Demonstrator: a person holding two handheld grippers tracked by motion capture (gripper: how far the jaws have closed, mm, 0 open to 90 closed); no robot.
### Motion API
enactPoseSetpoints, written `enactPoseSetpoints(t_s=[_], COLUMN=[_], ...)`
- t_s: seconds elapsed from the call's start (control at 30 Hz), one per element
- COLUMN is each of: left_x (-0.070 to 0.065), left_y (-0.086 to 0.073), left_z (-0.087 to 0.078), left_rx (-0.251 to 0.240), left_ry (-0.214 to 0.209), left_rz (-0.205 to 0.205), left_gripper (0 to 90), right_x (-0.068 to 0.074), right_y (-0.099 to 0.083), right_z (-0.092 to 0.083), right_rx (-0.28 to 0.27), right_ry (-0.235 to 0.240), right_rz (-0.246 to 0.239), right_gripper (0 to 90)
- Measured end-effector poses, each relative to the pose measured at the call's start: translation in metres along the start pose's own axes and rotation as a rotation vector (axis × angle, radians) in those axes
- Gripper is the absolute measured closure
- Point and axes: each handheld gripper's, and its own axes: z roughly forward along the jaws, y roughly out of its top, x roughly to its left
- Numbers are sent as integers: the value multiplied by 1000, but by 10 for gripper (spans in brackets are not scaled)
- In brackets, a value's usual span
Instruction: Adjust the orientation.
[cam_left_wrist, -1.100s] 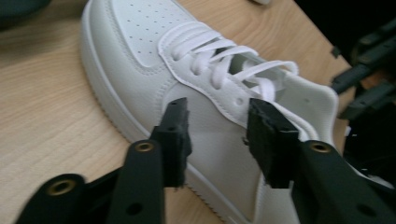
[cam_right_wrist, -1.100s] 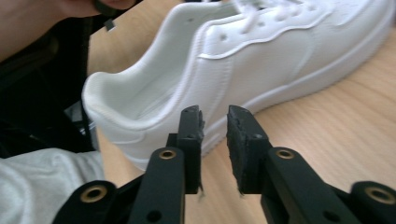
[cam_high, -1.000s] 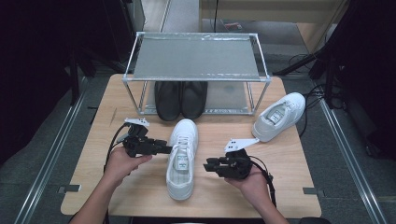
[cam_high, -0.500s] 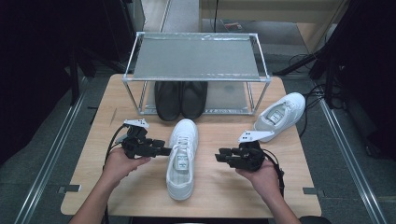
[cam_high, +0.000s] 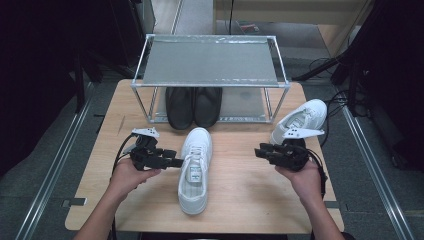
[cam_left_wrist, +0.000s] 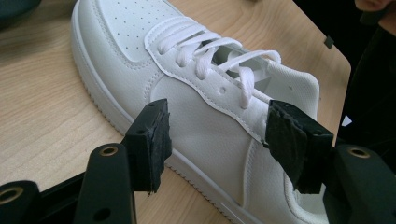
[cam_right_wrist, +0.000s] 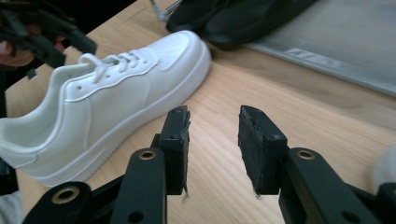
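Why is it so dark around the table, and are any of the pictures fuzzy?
High view: light falls on the table and the rack, while the room around stays nearly black; the picture is slightly soft. Left gripper view: the white shoe is sharp and evenly lit. Right gripper view: the black shoes at the top look blurry, and a white blur sits at the right edge.

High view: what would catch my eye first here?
A white sneaker lies mid-table, toe toward a metal shoe rack with a black pair underneath. A hand-held claw sits on each side, the left claw open by the sneaker's side. A second white sneaker lies at the table's right edge.
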Motion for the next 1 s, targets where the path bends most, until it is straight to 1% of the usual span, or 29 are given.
enactPoseSetpoints(t_s=[0.03,0.1,0.2,0.27,0.43,0.57,0.6,0.67,0.73,0.77,0.8,0.93,1.0], left_x=[-1,-3,-4,-4,-4,-4,-4,-4,-5,-5,-6,-5,-4], left_y=[0,1,1,1,1,1,1,1,1,1,1,0,0], left_z=[0,0,1,1,-1,-1,0,0,0,0,-1,-1,-1], left_rx=[-1,4,7,11,2,6,6,10,4,0,-2,0,1], left_ry=[12,-2,-2,-2,-4,-6,-12,-11,-2,-10,-9,1,-2], left_rz=[10,20,22,19,18,24,21,26,33,38,37,33,31], left_gripper=[396,382,371,367,362,363,363,363,365,367,368,369,369], right_x=[-3,-10,-18,-25,-43,-58,-62,-67,-72,-75,-77,-88,-91], right_y=[1,3,6,9,17,22,23,25,26,27,27,25,24], right_z=[-2,-7,-13,-17,-25,-31,-31,-31,-30,-29,-28,-19,-14], right_rx=[-6,-14,-18,-17,-14,-17,-15,-6,-6,-1,5,31,50], right_ry=[-8,-23,-40,-54,-94,-119,-125,-134,-145,-147,-153,-168,-173], right_rz=[4,13,33,37,56,76,79,85,92,97,99,123,131], right_gripper=[640,633,626,620,619,616,614,609,603,600,594,587,584])
